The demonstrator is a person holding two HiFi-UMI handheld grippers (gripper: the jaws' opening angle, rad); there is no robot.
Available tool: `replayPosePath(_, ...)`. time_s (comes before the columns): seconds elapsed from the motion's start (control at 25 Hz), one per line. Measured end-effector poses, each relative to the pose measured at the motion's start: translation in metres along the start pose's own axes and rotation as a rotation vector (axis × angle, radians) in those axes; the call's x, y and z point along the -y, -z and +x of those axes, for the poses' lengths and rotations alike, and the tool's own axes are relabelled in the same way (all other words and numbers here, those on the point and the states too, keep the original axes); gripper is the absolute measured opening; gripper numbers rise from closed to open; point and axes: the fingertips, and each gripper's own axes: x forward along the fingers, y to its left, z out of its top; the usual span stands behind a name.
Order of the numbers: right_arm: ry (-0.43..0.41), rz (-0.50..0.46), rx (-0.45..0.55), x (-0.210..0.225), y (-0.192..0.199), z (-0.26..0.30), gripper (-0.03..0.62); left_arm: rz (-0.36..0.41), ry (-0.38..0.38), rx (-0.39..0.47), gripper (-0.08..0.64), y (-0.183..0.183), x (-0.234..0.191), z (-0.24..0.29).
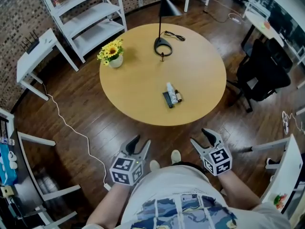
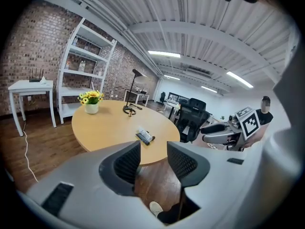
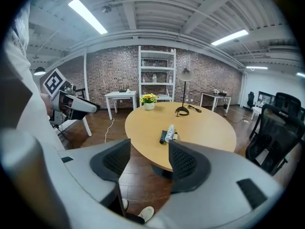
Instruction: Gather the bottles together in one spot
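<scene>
Near the front edge of the round table [image 1: 138, 87], the bottles [image 1: 171, 94] lie bunched side by side, apparently already gathered, so the left gripper [image 1: 141, 141] and right gripper [image 1: 200, 137] hang off the table, jaws spread, empty.

Far ahead of both claws, the bottles [image 1: 171, 94] lay close together and were too small to count or to read. Behind the left gripper [image 1: 141, 142] and the right gripper [image 1: 199, 135], the forearms [image 1: 240, 192] were cut off by the lower edge. The shirt [image 1: 181, 199] partly hid the shoes [image 1: 176, 155] between them.
</scene>
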Motion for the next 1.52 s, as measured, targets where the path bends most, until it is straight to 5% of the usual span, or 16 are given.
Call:
replayPosePath(0.32,0.035,0.021,-0.037,0.002,0.014,0.018,0.275,-0.031,-0.002,-0.03,0.15,0.022,-0.021,-0.006)
replayPosePath(0.68,0.035,0.014,-0.097,0.067,0.014,0.106,0.202,-0.055,-0.039,-0.067,0.15,0.013,-0.032,0.033)
replayPosePath(1.12,-0.062,0.108,-0.23,0.143,0.038,0.264,0.19,-0.07,-0.155,-0.158,0.15,-0.023,-0.045,0.101)
replayPosePath(1.52,-0.179,0.106,-0.366,0.159,0.066,0.314,0.178,-0.113,-0.246,-0.214,0.15,-0.028,-0.044,0.136)
